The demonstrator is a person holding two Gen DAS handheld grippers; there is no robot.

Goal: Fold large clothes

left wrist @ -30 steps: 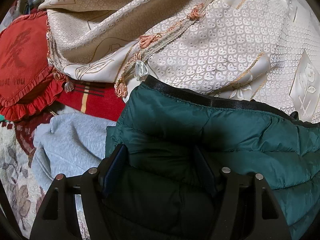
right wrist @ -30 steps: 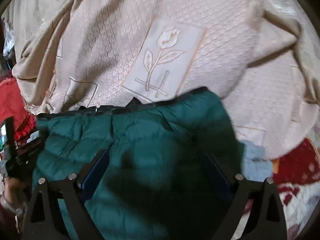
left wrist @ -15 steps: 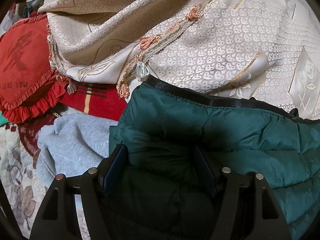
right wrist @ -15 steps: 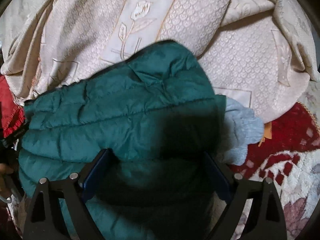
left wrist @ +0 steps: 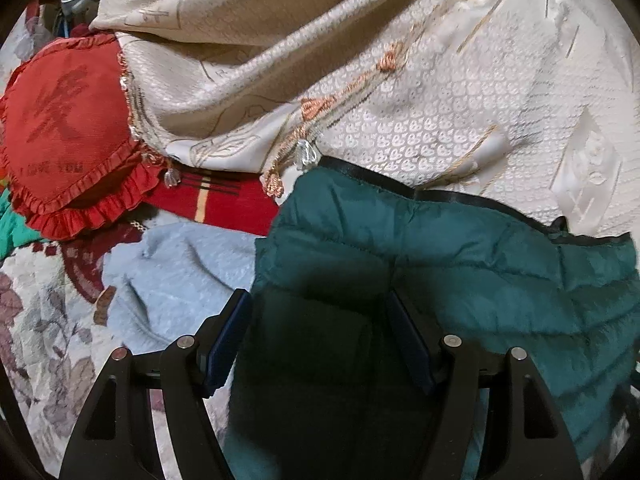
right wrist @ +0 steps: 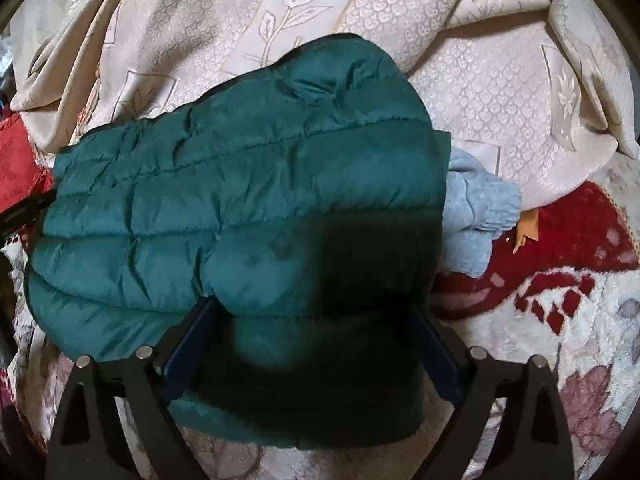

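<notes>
Dark green quilted puffer jacket [right wrist: 240, 200], shiny and creased with stitched horizontal channels and a black bound edge [left wrist: 440, 196], lies bunched on a cream embroidered cloth [right wrist: 500, 92] and over a light grey fleece garment [left wrist: 180, 276] on the floral blanket [right wrist: 560, 340]. Left gripper [left wrist: 320, 344] has its jaws wide with a thick fold of jacket filling the gap; can't tell if the pads really pinch it. Right gripper [right wrist: 312, 344] is likewise spread, jacket bulk between the blue pads [right wrist: 188, 344], grip unclear.
</notes>
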